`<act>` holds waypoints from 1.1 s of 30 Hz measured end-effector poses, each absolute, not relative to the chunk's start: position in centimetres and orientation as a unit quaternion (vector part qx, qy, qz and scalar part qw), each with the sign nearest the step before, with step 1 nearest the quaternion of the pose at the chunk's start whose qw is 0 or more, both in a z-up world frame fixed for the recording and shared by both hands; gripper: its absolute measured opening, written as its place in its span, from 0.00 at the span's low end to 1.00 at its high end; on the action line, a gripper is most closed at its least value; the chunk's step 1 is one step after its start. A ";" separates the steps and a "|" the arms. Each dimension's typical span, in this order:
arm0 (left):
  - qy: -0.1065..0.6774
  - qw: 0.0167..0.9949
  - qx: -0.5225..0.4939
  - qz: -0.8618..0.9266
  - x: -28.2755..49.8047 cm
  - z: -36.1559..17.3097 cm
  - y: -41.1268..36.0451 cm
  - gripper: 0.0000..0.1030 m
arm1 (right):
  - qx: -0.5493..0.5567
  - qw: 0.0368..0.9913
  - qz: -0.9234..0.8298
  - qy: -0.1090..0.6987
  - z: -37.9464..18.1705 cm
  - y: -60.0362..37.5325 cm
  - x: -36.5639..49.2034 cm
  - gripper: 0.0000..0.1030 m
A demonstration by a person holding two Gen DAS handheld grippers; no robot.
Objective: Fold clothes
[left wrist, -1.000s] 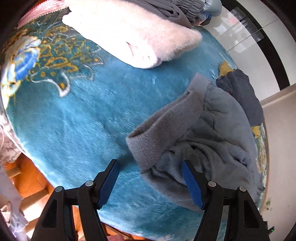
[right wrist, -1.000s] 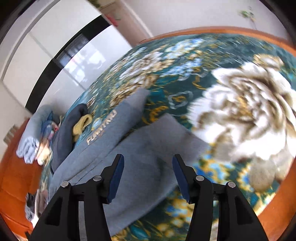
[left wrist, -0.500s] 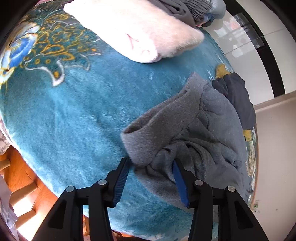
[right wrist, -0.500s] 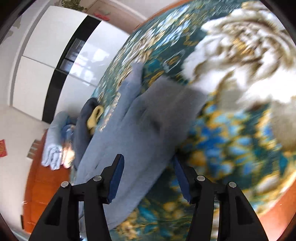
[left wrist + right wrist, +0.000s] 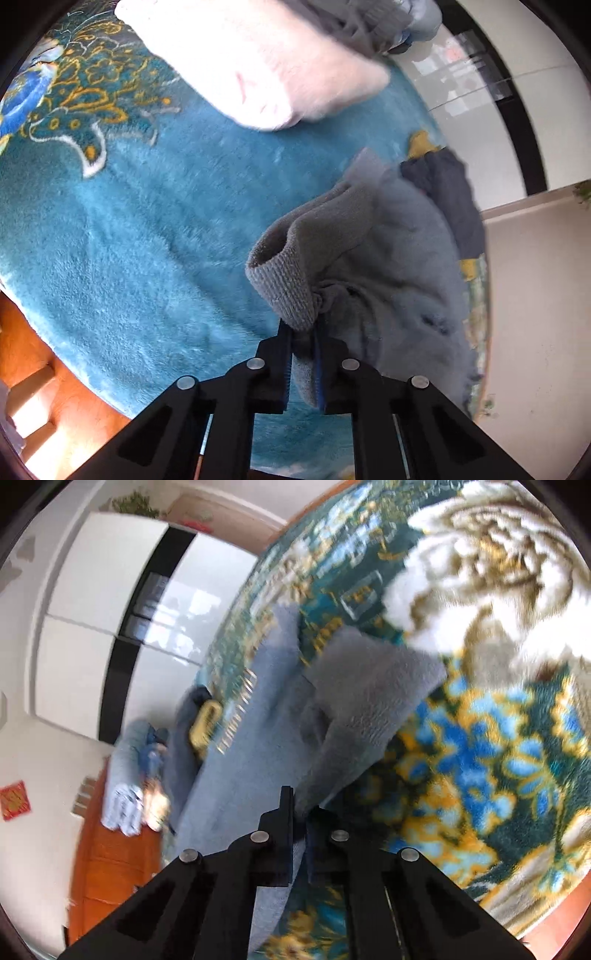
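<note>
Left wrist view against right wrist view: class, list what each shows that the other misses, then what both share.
Only the left wrist view shows the folded white towel and the ribbed cuff pinched by the left hand-held gripper, whose jaws are closing. Only the right shows the big white flower, gold lettering and the right hand-held gripper. Both share the grey garment, dark garment and teal blanket.

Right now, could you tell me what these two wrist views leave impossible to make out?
- Left wrist view: the left gripper is closing on the grey garment; its bunched folds hide its shape.
- Right wrist view: gold lettering on the garment is too blurred to read.
- Right wrist view: the right gripper hides the pinched edge.
- Left wrist view: the pink folded item is cut off by the top edge.
</note>
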State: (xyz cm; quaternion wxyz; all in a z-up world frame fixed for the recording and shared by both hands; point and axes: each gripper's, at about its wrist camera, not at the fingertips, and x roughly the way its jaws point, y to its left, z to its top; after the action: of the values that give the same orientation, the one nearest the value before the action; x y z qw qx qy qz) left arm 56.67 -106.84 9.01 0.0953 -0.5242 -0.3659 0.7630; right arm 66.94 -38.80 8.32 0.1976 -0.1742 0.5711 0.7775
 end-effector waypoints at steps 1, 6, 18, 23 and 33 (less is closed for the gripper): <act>-0.375 0.113 -0.511 0.765 57.0 10.0 -107.2 0.10 | -0.160 0.194 0.780 0.573 9.1 -38.7 67.1 0.04; -0.408 0.163 -0.471 0.765 57.6 13.1 -108.1 0.10 | -0.097 0.164 0.824 0.533 14.8 -39.3 67.7 0.03; -0.457 0.156 -0.437 0.759 42.4 18.3 -102.8 0.10 | -0.153 0.253 0.798 0.525 19.9 -32.9 59.8 0.03; -0.443 0.093 -0.462 0.763 34.7 16.0 -100.2 0.10 | -0.245 0.291 0.784 0.491 19.1 -29.8 52.5 0.03; -0.381 0.025 -0.501 0.777 28.1 11.0 -96.6 0.13 | -0.348 0.310 0.772 0.432 13.5 -27.4 41.8 0.05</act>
State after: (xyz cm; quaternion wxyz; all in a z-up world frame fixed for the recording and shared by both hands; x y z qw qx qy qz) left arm 28.10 -96.60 11.03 0.0250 -0.5009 -0.3812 0.7766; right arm 41.80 -27.43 13.53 0.3102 -0.3483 0.4320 0.7718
